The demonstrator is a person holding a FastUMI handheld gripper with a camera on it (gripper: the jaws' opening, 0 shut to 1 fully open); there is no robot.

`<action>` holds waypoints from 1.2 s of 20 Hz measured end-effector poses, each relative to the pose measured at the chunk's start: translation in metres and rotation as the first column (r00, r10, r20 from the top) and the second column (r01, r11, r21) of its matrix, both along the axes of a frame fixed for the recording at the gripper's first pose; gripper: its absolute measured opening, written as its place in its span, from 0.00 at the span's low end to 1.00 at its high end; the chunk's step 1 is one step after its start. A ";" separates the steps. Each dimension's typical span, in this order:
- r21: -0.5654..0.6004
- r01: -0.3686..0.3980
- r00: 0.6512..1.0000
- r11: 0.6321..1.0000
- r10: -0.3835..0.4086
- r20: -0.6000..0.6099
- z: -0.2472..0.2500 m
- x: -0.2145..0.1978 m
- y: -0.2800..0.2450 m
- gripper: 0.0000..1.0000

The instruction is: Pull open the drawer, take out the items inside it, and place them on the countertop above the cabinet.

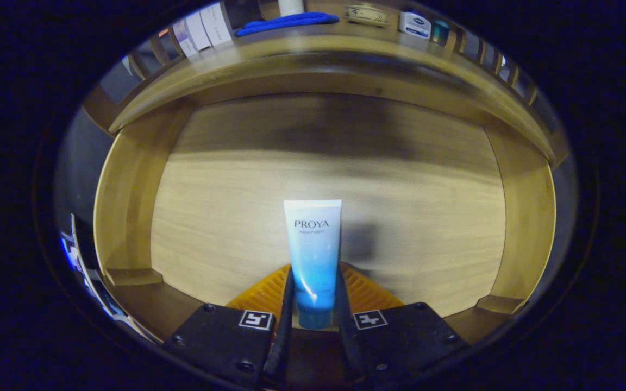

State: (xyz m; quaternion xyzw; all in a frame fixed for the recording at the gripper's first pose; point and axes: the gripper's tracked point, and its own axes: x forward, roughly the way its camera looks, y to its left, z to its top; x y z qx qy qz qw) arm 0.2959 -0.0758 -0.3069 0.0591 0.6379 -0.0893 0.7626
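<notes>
A white-to-blue cosmetic tube stands cap-down between my two fingers, and my gripper is shut on the tube's lower blue part. Behind and below it lies the pulled-out wooden drawer, whose bare floor shows all around the tube. Beyond the drawer runs the cabinet's countertop, carrying items.
On the countertop sit a blue cloth, white boxes at its left end, a small dish, and a white-and-blue jar with a teal jar beside it. The drawer's side walls rise on both sides.
</notes>
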 end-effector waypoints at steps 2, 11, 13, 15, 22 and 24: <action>-0.021 -0.003 0.999 1.000 0.004 0.054 0.018 0.006 -0.004 0.39; 0.021 -0.025 0.976 0.999 0.020 0.218 0.119 0.034 -0.002 0.39; 0.041 -0.029 0.971 0.999 0.019 0.240 0.135 0.044 0.001 0.39; 0.054 -0.030 0.965 0.998 0.014 0.262 0.149 0.059 0.001 0.39; -0.037 -0.002 0.943 0.999 0.015 0.332 0.174 0.117 -0.013 0.39; -0.053 0.000 0.936 0.999 0.018 0.350 0.177 0.133 -0.014 0.38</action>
